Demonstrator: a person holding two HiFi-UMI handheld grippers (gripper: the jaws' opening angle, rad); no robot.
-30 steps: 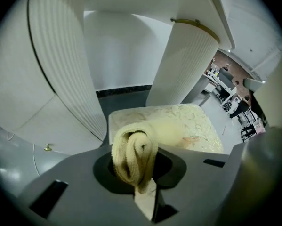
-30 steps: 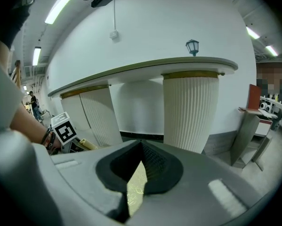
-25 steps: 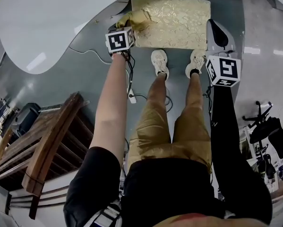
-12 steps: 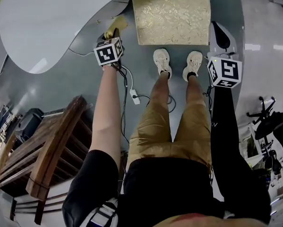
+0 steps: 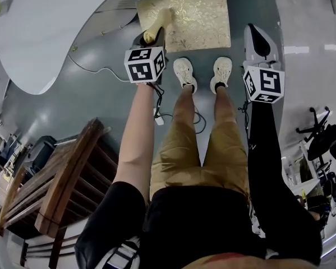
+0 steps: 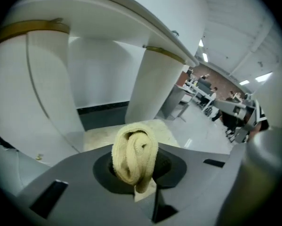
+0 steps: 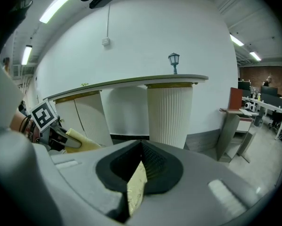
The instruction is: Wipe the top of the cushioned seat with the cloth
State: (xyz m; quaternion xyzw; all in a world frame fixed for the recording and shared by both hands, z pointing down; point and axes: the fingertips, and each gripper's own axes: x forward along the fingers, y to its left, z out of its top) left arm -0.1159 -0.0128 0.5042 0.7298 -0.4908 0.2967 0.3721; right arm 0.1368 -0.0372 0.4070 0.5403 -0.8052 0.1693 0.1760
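The left gripper (image 6: 137,171) is clamped on the yellow cloth (image 6: 135,154), which sits over the left edge of the seat (image 5: 198,15). The right gripper (image 7: 141,149) hangs just right of the seat, its jaws together and empty.

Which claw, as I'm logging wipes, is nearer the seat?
Left. The left claw holds the cloth over the seat, at its left edge; the right claw hangs beside its right edge, apart.

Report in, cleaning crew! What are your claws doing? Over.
Left claw shut on the yellow cloth, at the gold seat's left edge. Right claw shut, empty, off to the seat's right. Nothing in the way.
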